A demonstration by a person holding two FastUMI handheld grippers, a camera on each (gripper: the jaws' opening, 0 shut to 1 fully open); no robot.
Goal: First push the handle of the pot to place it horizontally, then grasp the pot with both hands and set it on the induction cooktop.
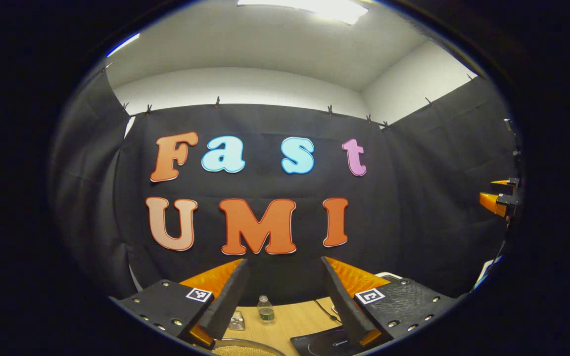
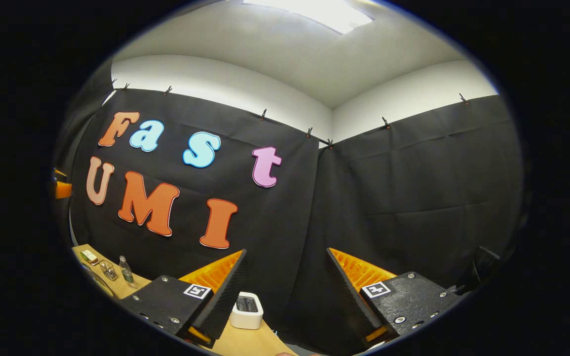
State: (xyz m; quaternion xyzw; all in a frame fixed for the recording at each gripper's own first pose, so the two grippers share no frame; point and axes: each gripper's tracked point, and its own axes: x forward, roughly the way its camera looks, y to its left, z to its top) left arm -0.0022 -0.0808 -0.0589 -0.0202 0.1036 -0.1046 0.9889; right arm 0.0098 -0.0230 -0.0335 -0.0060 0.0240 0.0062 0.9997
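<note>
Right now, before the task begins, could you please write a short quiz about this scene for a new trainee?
1. True or false: the left gripper is closed on the pot's handle.
2. In the left gripper view, what stands on the wooden table between the two fingers? A) a small bottle B) a mug C) a plate
3. Fill in: in the right gripper view, a small ____ box sits on the table beside the right gripper.

Key
1. False: its jaws stand apart and hold nothing.
2. A, the small bottle.
3. white
</note>
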